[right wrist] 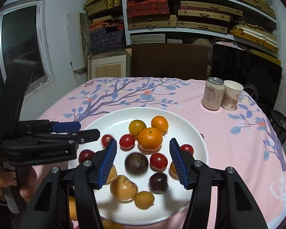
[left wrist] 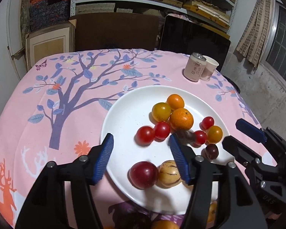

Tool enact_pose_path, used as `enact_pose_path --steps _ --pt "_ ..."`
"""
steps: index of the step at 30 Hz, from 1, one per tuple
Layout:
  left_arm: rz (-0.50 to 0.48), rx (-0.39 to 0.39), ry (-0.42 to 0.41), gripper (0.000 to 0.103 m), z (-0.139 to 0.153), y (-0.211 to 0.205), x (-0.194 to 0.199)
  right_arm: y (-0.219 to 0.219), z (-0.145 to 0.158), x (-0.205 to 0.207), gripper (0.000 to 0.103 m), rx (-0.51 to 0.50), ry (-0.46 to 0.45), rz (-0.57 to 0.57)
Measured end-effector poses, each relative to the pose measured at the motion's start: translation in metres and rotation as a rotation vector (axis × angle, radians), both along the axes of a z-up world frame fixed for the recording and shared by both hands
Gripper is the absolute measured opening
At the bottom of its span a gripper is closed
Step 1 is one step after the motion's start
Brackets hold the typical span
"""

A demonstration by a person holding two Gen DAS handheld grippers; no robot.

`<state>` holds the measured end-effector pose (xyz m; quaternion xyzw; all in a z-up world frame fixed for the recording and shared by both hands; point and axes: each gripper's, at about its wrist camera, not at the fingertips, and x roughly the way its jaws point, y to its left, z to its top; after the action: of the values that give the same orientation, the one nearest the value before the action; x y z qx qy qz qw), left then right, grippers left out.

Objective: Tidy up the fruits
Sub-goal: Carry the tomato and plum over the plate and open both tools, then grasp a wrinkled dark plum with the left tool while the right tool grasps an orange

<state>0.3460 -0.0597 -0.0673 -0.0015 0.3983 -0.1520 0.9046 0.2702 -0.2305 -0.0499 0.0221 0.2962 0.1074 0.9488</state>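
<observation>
A white plate (left wrist: 123, 103) (right wrist: 190, 129) on the pink tablecloth holds several fruits. Among them are a mandarin (left wrist: 181, 118) (right wrist: 150, 139), red cherry tomatoes (left wrist: 145, 134), a yellow tomato (left wrist: 161, 111), a dark plum (right wrist: 136, 163), a red plum (left wrist: 143, 174) and a striped yellow fruit (left wrist: 168, 173). My left gripper (left wrist: 141, 136) (right wrist: 89, 128) hovers open over the plate's near left side, with nothing between its pads. My right gripper (right wrist: 143, 141) (left wrist: 232, 131) hangs open above the plate's middle, also holding nothing. More orange fruit (left wrist: 164, 225) (right wrist: 72, 208) lies off the plate at the near edge.
A drink can (right wrist: 213, 93) and a paper cup (right wrist: 232, 95) stand at the table's far right. A person's hand (right wrist: 1, 181) grips the left gripper's handle. Behind the table are a brown board, a black panel and shelves of boxes.
</observation>
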Motion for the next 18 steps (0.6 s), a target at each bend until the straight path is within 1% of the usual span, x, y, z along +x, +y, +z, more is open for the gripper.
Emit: enact_pose_path --steps 3,5,7,10,11,14,16,18 --pt "-0.011 -0.01 -0.01 0.062 0.003 0.006 -0.016 -0.007 0.001 -0.013 0.058 0.017 0.018 -0.006" --pt "-0.021 -0.005 -0.015 0.064 0.004 0.01 -0.033 -0.011 0.001 -0.029 0.058 0.029 0.036 -0.008" --pt "-0.029 0.007 -0.023 0.071 0.003 0.016 -0.052 -0.014 0.0 -0.045 0.059 0.05 0.052 -0.004" --pt "-0.04 0.011 -0.029 0.076 0.0 0.03 -0.083 -0.014 -0.007 -0.076 0.061 0.057 0.066 0.005" --pt "-0.043 0.015 -0.035 0.076 -0.003 0.036 -0.097 -0.012 -0.01 -0.085 0.062 0.061 0.072 0.013" --pt "-0.048 0.034 -0.053 0.077 -0.01 0.05 -0.13 -0.003 -0.023 -0.112 0.062 0.062 0.108 0.053" --pt "-0.05 0.041 -0.065 0.078 -0.015 0.057 -0.149 0.008 -0.032 -0.128 0.062 0.061 0.13 0.106" --pt "-0.065 0.036 -0.052 0.078 -0.024 0.062 -0.165 0.021 -0.037 -0.139 0.062 0.039 0.132 0.155"
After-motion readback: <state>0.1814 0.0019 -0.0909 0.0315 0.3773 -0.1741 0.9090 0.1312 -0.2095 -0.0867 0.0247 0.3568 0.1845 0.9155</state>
